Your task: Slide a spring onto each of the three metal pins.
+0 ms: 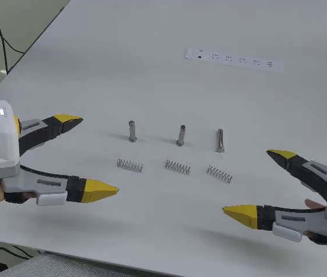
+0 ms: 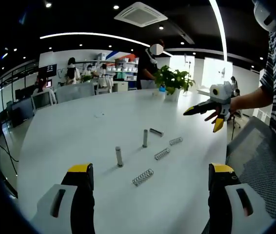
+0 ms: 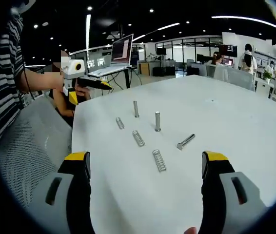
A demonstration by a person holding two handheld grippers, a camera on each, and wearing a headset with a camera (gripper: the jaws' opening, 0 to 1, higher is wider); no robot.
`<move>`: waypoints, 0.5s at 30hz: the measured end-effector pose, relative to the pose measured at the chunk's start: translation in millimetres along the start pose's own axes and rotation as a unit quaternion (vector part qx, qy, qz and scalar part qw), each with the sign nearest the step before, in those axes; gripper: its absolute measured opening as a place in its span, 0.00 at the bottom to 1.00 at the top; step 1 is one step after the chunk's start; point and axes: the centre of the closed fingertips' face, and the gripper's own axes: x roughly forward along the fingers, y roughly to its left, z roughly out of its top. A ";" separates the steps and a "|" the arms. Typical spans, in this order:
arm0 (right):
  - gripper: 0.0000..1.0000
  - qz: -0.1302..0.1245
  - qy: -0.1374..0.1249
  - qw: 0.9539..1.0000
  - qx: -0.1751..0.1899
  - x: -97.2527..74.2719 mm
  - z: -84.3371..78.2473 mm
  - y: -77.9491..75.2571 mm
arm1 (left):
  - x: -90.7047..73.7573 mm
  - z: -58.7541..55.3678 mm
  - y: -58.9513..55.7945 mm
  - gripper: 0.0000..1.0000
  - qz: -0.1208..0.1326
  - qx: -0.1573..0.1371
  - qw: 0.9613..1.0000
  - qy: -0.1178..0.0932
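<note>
Both claws spread wide, nothing held: left claw point(image 1: 88, 154) at left of frame, right claw point(image 1: 257, 183) at lower right.

Left spring point(image 1: 130, 165), middle spring point(image 1: 177, 167) and right spring point(image 1: 219, 173) lie flat on tabletop point(image 1: 152, 57), in row at centre. Long axes run across frame.

Left pin point(image 1: 132, 131) and middle pin point(image 1: 181, 135) stand upright just above them. Right pin point(image 1: 220, 141) lies on its side, as right gripper view shows.

Left spring sits just right of my left claw, nearest. I judge jaws would close across its width.
</note>
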 end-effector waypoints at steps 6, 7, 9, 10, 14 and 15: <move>0.94 -0.004 -0.004 1.000 0.001 0.6 3.6 -2.9 | 1.8 1.5 -1.0 0.95 -0.002 -0.001 1.000 -0.001; 0.94 -0.004 -0.004 1.000 0.001 0.8 3.8 -2.9 | 2.1 2.4 -1.5 0.95 -0.003 0.000 1.000 -0.002; 0.94 -0.004 -0.005 1.000 0.000 1.0 4.4 -2.9 | 2.4 3.5 -1.1 0.95 -0.003 -0.001 1.000 -0.004; 0.94 -0.003 -0.004 1.000 0.000 1.4 4.4 -2.9 | 2.4 3.6 -0.6 0.95 -0.002 -0.002 1.000 -0.004; 0.94 -0.002 -0.002 1.000 -0.004 1.2 5.3 -3.5 | 1.7 2.5 1.7 0.95 0.000 -0.001 1.000 -0.002; 0.94 -0.003 -0.003 1.000 -0.004 0.6 6.0 -3.8 | 1.2 3.0 1.8 0.95 0.000 -0.003 1.000 -0.004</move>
